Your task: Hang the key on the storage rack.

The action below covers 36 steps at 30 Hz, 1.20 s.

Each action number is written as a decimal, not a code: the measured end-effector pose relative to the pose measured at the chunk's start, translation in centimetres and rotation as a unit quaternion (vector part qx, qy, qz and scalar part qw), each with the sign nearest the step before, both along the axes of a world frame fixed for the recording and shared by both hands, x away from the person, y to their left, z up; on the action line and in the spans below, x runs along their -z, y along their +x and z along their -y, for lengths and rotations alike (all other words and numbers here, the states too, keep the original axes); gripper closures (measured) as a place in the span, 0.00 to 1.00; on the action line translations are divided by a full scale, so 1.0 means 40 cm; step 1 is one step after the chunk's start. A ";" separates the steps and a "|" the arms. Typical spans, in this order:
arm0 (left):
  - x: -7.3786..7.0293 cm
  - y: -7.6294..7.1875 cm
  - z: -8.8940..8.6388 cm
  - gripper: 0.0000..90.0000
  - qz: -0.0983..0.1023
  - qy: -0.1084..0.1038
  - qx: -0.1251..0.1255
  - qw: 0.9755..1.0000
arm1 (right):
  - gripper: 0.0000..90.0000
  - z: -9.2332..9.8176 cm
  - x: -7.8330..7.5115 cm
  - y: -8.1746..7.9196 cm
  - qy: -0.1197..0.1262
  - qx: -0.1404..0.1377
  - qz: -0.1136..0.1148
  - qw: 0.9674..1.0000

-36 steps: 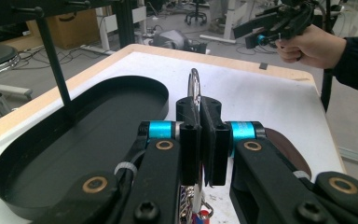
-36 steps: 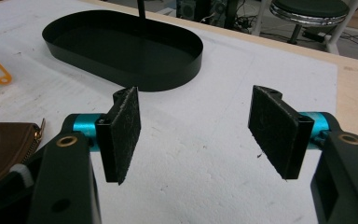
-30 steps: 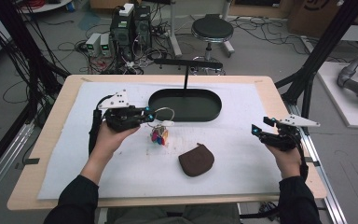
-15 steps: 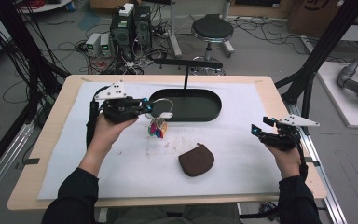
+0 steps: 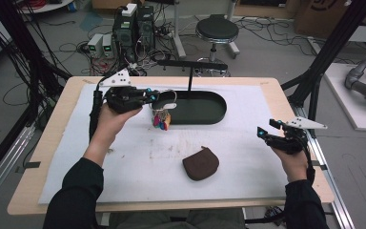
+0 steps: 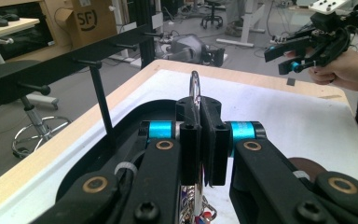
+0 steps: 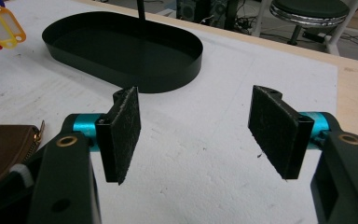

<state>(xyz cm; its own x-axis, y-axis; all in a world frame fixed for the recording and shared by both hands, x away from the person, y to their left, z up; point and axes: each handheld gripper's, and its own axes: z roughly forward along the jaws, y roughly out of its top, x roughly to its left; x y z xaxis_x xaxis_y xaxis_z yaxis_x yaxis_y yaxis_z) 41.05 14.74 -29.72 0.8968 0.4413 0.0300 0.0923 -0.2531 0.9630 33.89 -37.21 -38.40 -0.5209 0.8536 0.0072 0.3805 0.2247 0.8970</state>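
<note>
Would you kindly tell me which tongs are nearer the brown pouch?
Right. The right tongs hover open just beside the pouch; the left tongs hold the key ring farther off, by the tray.

Shiny metal key ring; matt black tray; brown leather pouch.

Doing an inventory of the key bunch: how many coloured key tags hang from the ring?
3 at least: red, blue and yellow key tags hang under the left gripper, beside the black tray; others may be hidden.
</note>
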 end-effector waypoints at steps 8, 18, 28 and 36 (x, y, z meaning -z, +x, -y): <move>-0.016 0.047 0.018 0.96 0.006 0.008 -0.011 1.000 | 0.39 0.000 0.000 0.000 0.001 0.000 0.001 1.000; -0.020 0.115 0.035 0.96 0.013 0.006 -0.034 0.999 | 0.39 0.003 0.000 0.002 0.003 0.000 0.002 1.000; -0.008 0.168 0.032 0.96 -0.001 0.014 -0.057 0.998 | 0.39 0.004 0.000 0.003 0.007 0.001 -0.001 1.000; 0.005 0.202 0.028 0.96 -0.006 0.014 -0.081 0.997 | 0.39 0.002 0.001 0.003 0.006 0.000 0.000 1.000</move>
